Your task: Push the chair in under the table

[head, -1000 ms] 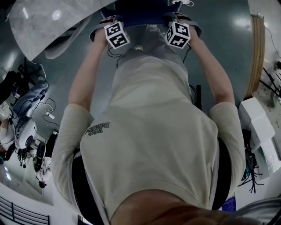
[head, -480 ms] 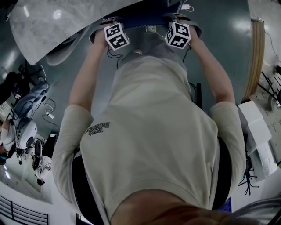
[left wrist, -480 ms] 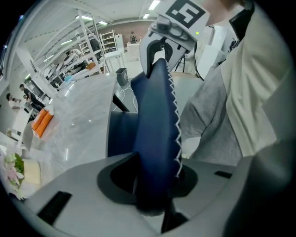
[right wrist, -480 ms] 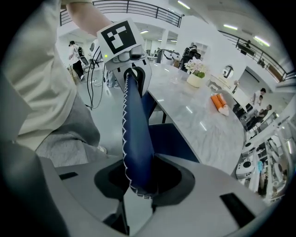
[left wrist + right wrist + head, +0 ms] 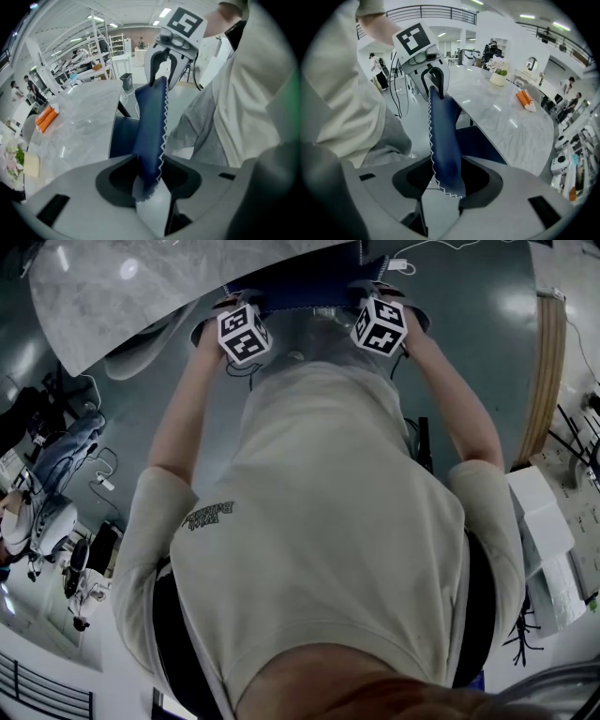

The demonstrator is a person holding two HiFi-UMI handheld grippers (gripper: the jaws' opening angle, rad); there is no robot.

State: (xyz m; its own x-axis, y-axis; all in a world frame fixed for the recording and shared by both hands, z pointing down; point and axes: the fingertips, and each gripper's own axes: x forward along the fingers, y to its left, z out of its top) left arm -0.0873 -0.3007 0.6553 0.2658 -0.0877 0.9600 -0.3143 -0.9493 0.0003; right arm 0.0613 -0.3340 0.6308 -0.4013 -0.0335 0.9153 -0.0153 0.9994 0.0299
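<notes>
The blue chair backrest (image 5: 309, 285) stands just at the edge of the marble table (image 5: 122, 292). My left gripper (image 5: 236, 322) straddles its stitched top edge (image 5: 152, 122); its jaws are opening, though both pads still lie against the fabric. At the other end, my right gripper (image 5: 377, 307) also straddles the edge (image 5: 445, 136). Those jaws are opening too, with a gap showing beside the backrest. In each gripper view the other gripper (image 5: 161, 75) (image 5: 433, 79) sits over the far end. The seat (image 5: 480, 140) reaches under the tabletop.
On the marble table (image 5: 501, 117) lie orange items (image 5: 525, 100) and a flower pot (image 5: 498, 70). The person's torso and legs stand right behind the chair. White boxes (image 5: 548, 531) are at the right, and robot parts and cables (image 5: 56, 521) on the floor at the left.
Both marker cubes have come slightly nearer the camera. The table edge has slid further over the chair back. The hands stay at the two ends of the backrest.
</notes>
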